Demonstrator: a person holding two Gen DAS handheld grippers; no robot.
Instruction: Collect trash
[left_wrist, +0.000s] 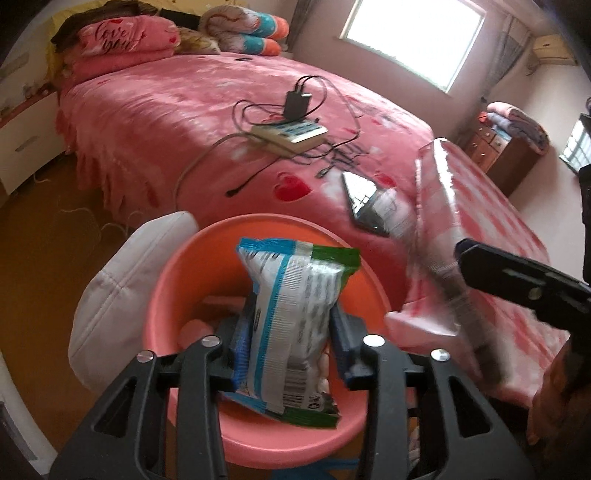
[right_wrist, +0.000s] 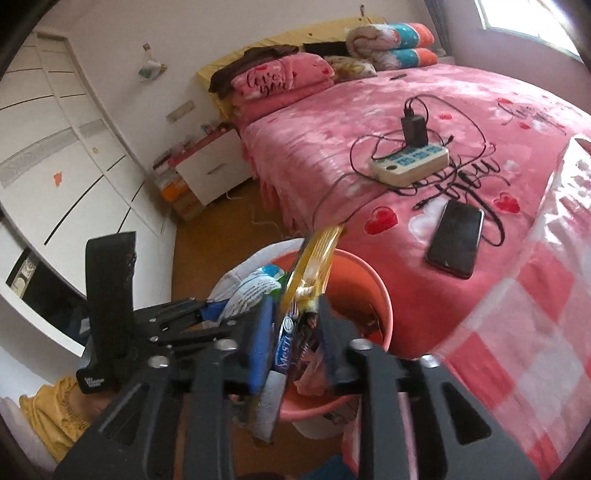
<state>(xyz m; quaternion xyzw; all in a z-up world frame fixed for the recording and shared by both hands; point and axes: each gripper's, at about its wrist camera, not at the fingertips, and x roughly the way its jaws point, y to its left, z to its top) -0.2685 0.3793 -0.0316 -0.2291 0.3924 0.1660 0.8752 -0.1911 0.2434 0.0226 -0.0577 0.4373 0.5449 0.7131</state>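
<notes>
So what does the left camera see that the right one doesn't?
Only the left wrist view shows the dresser, the white pillow beside the bin, and the whole window.

Only the right wrist view shows the wardrobe, the nightstand, and the yellow wrapper pinched in the right gripper.

Both show the bed, power strip, phone, pink bin, and the blue-green packet in the left gripper.

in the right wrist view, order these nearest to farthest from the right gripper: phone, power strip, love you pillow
1. Phone: on the bed edge, ahead and right of the right gripper.
2. Power strip: mid-bed, beyond the phone.
3. Love you pillow: at the headboard, farthest.
</notes>
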